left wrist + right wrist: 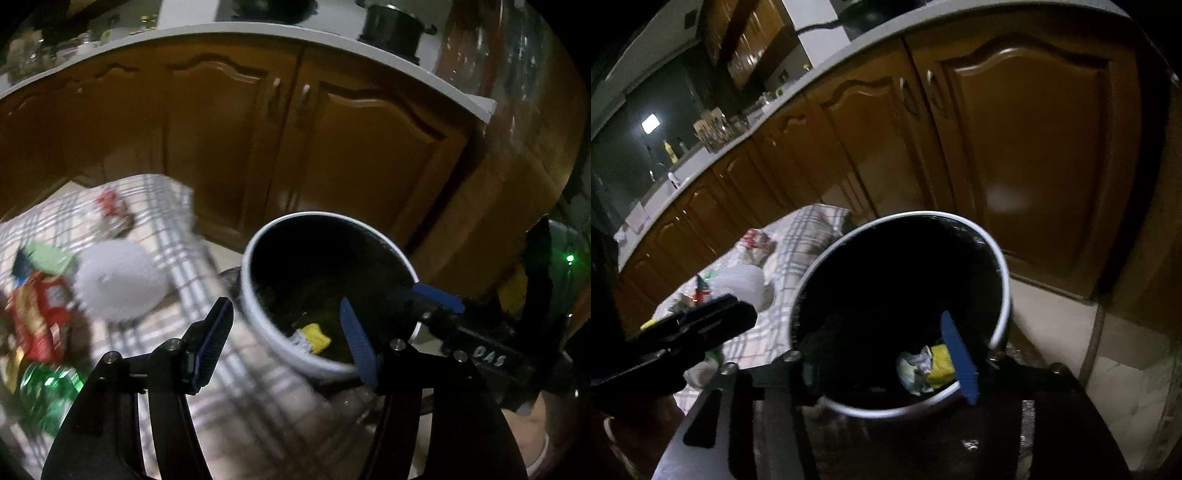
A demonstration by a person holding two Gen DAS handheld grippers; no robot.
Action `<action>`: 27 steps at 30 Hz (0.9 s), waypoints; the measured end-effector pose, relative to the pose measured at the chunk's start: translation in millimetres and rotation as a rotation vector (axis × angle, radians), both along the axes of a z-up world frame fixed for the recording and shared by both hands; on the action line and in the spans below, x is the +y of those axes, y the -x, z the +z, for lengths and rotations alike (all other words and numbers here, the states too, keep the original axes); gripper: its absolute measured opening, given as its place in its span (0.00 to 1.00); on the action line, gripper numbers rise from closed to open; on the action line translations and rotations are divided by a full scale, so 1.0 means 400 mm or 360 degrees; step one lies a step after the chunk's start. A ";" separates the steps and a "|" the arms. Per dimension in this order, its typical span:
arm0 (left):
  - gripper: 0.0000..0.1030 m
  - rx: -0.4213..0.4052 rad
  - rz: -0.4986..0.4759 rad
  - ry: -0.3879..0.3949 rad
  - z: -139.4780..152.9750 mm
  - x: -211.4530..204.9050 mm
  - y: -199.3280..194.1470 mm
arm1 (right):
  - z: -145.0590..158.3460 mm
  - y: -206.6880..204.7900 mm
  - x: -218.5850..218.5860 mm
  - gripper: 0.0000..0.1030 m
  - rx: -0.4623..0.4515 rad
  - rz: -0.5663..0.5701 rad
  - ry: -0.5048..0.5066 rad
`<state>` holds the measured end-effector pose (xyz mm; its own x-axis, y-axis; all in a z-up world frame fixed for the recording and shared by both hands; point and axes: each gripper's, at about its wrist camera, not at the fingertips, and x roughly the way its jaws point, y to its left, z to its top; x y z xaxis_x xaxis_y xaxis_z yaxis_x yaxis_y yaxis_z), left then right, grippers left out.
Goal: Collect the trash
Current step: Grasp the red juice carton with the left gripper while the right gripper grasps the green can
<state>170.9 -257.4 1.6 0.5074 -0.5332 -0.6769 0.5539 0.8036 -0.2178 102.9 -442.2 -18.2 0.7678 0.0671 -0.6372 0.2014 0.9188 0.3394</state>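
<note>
A round bin (258,321) with a white rim and black liner stands beside a checked cloth (177,258). A yellow wrapper (316,338) lies inside it; the right wrist view shows it with crumpled foil (916,367) in the bin (1004,295). My left gripper (288,343) is open and empty, its fingers either side of the bin's near rim. My right gripper (886,362) is open and empty over the bin's mouth; it also shows in the left wrist view (436,295). On the cloth lie a white crumpled ball (118,277), a red packet (40,317) and a green can (48,387).
Brown wooden cabinet doors (332,147) stand close behind the bin under a white countertop (229,29) with a dark pot (395,29). A red-and-white wrapper (110,206) lies at the cloth's far end. Pale floor tiles (1052,325) lie right of the bin.
</note>
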 end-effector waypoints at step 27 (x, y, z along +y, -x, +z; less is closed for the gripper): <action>0.59 -0.0034 0.0680 -0.0004 -0.010 0.553 0.137 | -0.021 -0.055 0.416 0.69 -0.0018 0.0532 -0.0152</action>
<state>116.2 -36.1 -2.3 0.6964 -0.2701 -0.6648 0.1751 0.9624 -0.2077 125.0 -275.8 -26.6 0.7004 0.3752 -0.6072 -0.1099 0.8972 0.4277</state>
